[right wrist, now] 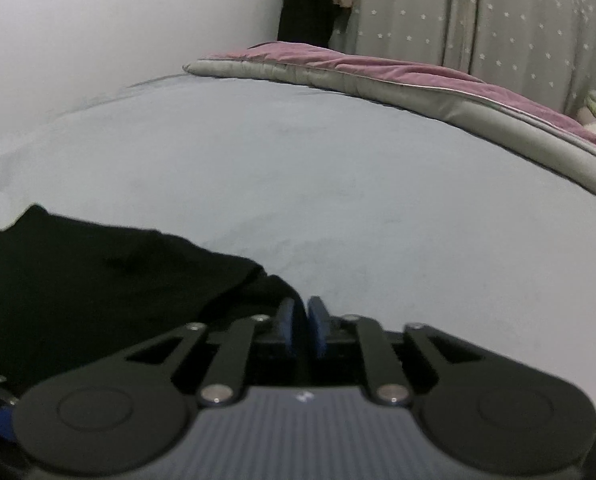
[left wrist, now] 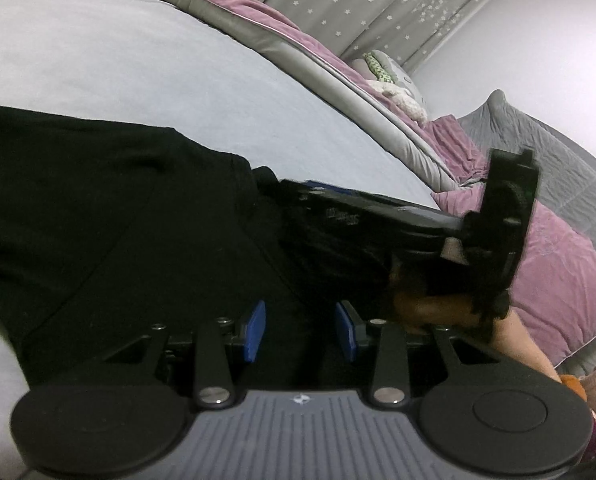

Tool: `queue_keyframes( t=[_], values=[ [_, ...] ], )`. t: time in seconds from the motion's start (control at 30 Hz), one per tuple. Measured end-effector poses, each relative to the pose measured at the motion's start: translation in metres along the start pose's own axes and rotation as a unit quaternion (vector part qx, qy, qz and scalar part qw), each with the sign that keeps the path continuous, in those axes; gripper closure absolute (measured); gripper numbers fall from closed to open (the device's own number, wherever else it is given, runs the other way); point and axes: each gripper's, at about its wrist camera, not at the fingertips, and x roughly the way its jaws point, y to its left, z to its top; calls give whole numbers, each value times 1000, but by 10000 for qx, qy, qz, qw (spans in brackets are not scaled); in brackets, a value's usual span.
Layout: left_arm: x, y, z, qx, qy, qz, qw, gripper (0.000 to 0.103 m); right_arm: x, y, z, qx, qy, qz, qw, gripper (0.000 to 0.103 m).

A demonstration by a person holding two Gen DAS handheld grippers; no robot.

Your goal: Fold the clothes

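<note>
Black: one garment point(left wrist: 98, 208), two grippers point(left wrist: 300, 330).

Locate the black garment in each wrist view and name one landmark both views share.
Left wrist view: the black garment fills the left and middle, running under the left gripper.
Right wrist view: it lies at lower left, its edge reaching the right gripper.
Shared landmark: the pink and grey quilt along the far side of the bed.
</note>
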Motion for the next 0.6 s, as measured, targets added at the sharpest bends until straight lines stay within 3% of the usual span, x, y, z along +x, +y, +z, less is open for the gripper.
queue_keyframes(
  t=[0.33, 0.43, 0.6],
  values=[
    [1, 3, 0, -18, -2, -18, 10000, 66, -53, -75, -11, 519, -80, -489, 9974, 68],
    [0, 3, -1, -10, -1, -16, 10000, 66, -61, -84, -22, 453, -17, -552, 9974, 60],
    [1, 3, -2, 4, 2, -11, 10000, 66, -59, -88, -32, 258, 129, -952, 9950, 58]
  ],
)
